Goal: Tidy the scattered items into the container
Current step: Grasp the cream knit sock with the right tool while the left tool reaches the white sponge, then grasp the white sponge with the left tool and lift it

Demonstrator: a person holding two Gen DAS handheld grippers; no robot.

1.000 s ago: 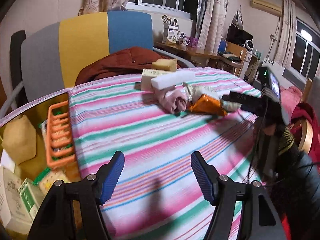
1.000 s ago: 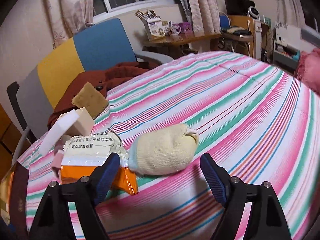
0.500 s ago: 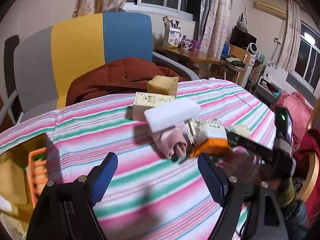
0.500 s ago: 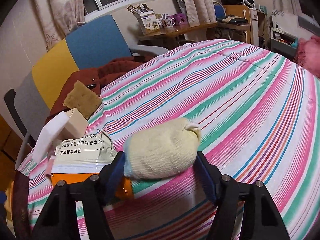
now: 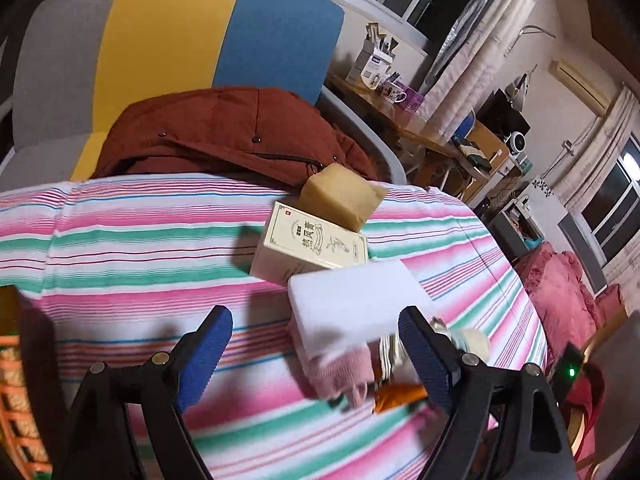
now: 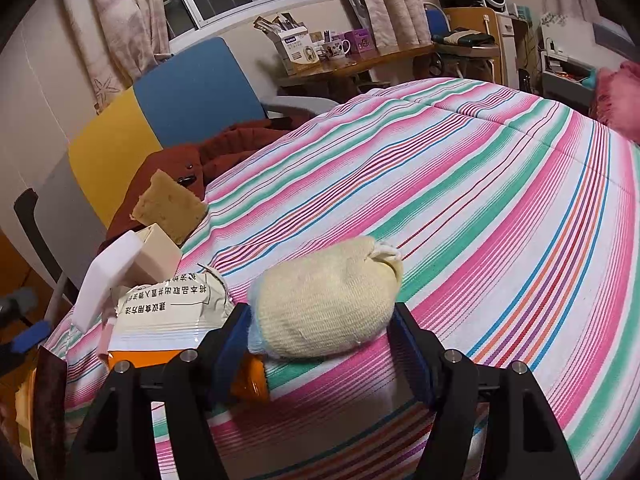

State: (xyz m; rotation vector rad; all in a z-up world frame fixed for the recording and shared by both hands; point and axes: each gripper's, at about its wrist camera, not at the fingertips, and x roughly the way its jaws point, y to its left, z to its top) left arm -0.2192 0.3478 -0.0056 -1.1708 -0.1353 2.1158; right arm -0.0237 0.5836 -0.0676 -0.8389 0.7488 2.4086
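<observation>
On the striped cover lies a pile: a tan sponge, a cream printed box, a white foam block, a pink sock roll and an orange snack packet. My left gripper hovers just short of the white block, its jaws opening and nothing pressed between them. In the right wrist view my right gripper is shut on a cream-yellow sock roll, both pads against its ends, beside the snack packet. An orange basket shows at the left edge.
A red-brown jacket is draped on a grey, yellow and blue chair behind the pile. A cluttered wooden desk stands further back. The striped cover stretches bare to the right of the sock roll.
The left view swung away from the basket toward the pile, now close to the white block, and its jaws spread wider. The right jaws closed in on the cream-yellow sock roll.
</observation>
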